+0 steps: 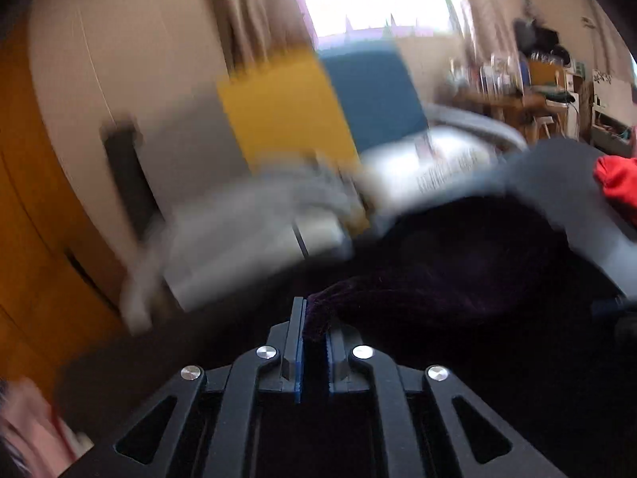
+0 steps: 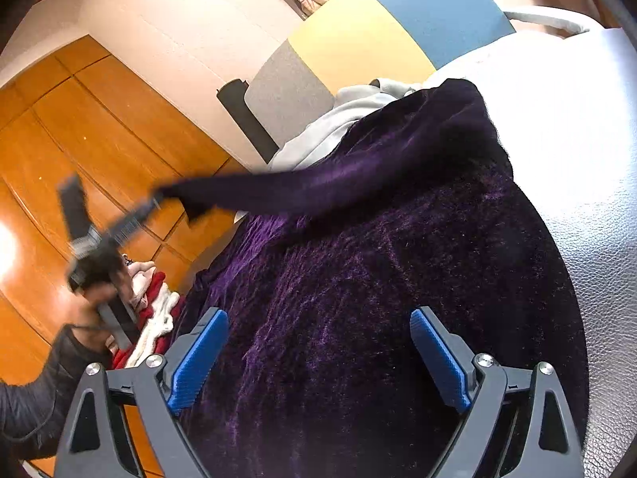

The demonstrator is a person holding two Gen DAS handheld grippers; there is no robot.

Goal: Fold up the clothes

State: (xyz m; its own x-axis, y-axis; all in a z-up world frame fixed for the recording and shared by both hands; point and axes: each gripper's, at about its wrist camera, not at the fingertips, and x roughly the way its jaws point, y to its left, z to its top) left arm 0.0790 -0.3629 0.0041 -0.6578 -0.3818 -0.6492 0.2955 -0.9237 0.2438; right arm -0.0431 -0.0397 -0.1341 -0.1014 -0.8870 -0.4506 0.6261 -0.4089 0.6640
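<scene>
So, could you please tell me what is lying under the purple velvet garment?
Under the purple velvet garment, a white leather-like surface shows on the right and a light grey cloth at the far edge. Anything beneath its middle is covered.

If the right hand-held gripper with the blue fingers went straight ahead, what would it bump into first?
Most likely the purple velvet garment. The right hand-held gripper is open and aimed down at it; nothing else shows in between, though depth is hard to judge.
</scene>
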